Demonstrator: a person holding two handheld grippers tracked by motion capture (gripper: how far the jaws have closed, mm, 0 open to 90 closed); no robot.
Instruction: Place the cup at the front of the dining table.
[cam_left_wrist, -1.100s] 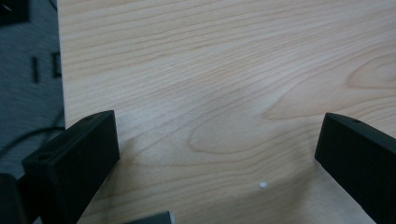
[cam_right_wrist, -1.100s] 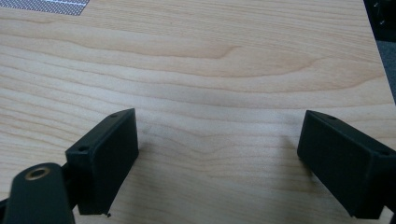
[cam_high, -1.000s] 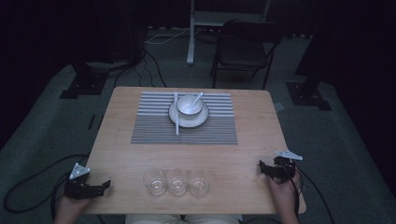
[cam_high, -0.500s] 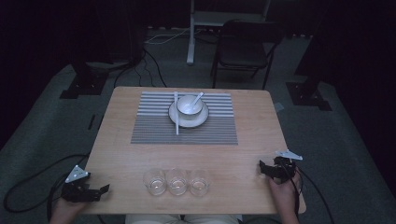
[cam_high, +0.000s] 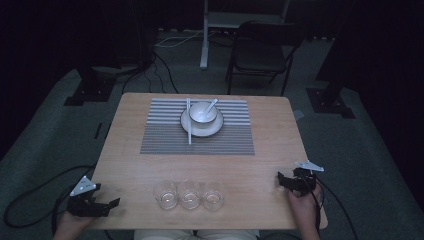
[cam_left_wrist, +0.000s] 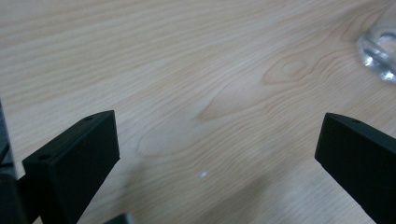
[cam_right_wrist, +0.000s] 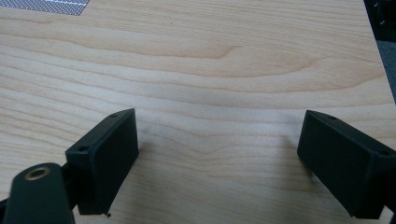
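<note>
The left gripper (cam_high: 111, 204) has drawn back toward the table's (cam_high: 280, 150) near left edge, jaws spread wide and empty; the right gripper (cam_high: 281, 180) waits unmoved, equally wide and empty. Three glasses (cam_high: 189, 194) stand between them, the nearest just right of the left jaws, likely the first pick.

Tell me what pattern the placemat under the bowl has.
Thin grey and white stripes running across the placemat, seen best in the high view.
</note>
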